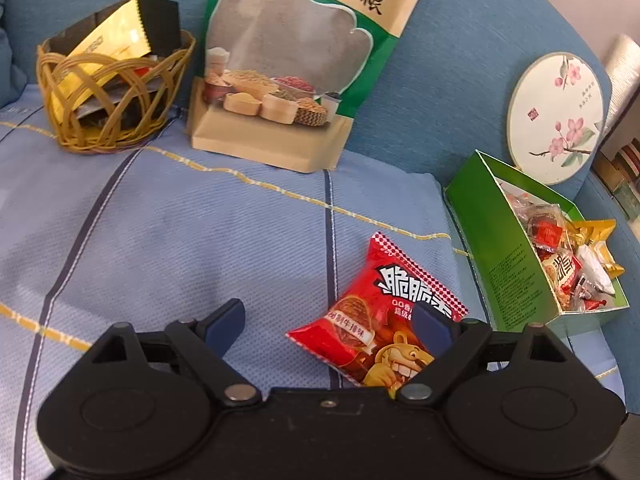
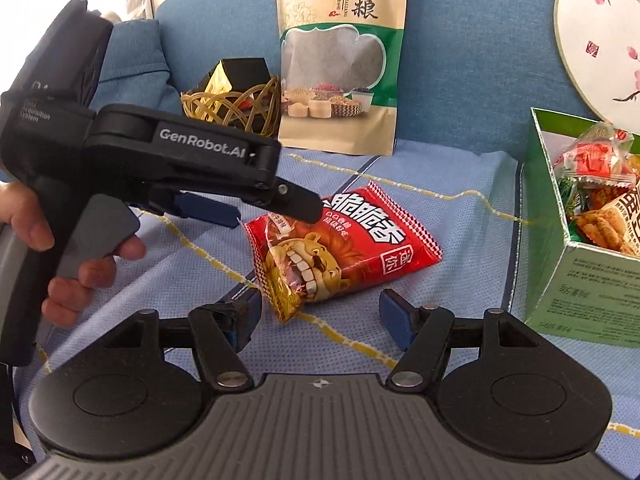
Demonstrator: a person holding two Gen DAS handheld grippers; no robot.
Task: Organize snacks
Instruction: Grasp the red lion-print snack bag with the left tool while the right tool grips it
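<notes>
A red snack packet (image 1: 376,320) with a cartoon lion lies flat on the blue striped cushion. My left gripper (image 1: 328,324) is open just over it, its right fingertip (image 1: 430,330) above the packet and the left one off to the side. From the right wrist view the left gripper (image 2: 272,210) hangs over the packet's (image 2: 352,248) far left edge, held by a person's hand (image 2: 72,268). My right gripper (image 2: 320,320) is open with nothing between its fingers, just in front of the packet's near corner. An open green box (image 1: 508,264) (image 2: 592,292) full of small wrapped snacks stands to the right.
A wicker basket (image 1: 116,120) (image 2: 228,112) holding gold and black packets sits at the back left. A tall grain pouch (image 1: 296,68) (image 2: 340,60) leans on the blue sofa back. A round flowered fan (image 1: 556,116) (image 2: 600,40) leans behind the green box.
</notes>
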